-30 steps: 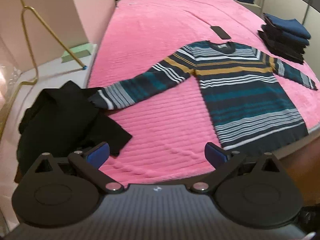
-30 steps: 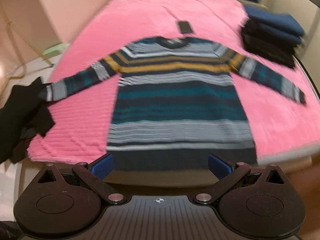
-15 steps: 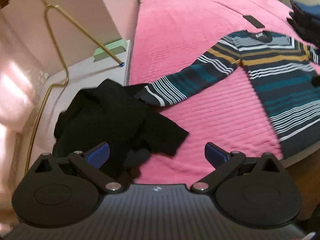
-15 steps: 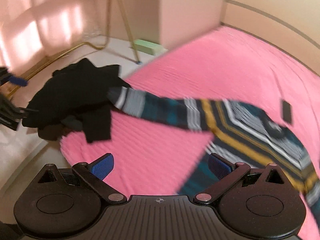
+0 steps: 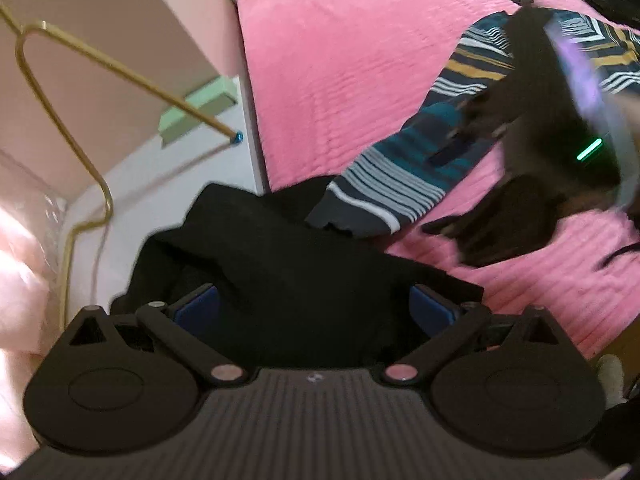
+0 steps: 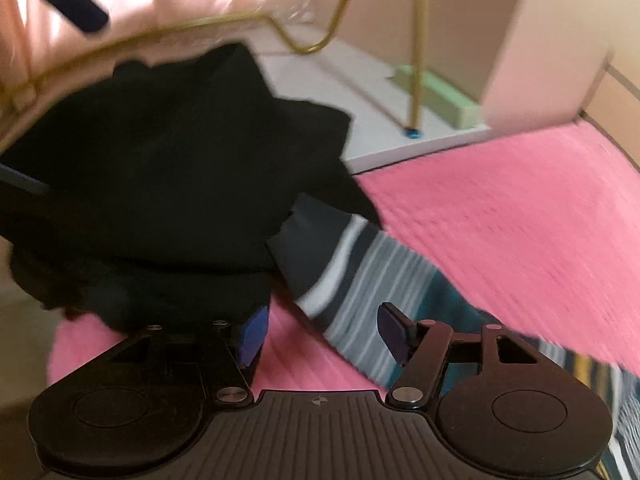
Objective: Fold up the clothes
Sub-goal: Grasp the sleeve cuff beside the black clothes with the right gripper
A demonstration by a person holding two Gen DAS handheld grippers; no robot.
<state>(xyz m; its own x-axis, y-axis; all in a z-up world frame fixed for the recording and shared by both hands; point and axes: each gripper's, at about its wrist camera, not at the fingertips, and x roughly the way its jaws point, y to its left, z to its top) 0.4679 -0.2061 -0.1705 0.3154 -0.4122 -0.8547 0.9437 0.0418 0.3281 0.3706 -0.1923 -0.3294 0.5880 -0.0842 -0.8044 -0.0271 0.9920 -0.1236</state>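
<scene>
Right wrist: sleeve cuff (image 6: 320,264) beyond open right claw (image 6: 320,334)

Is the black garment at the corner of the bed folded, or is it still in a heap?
In a heap. The black garment lies crumpled with uneven folds at the corner of the pink bed, partly under the striped sleeve.

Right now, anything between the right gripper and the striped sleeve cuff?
Nothing in the way. In the right wrist view the open right gripper faces the striped sleeve cuff across bare pink bedspread; the black garment lies to the cuff's left.
</scene>
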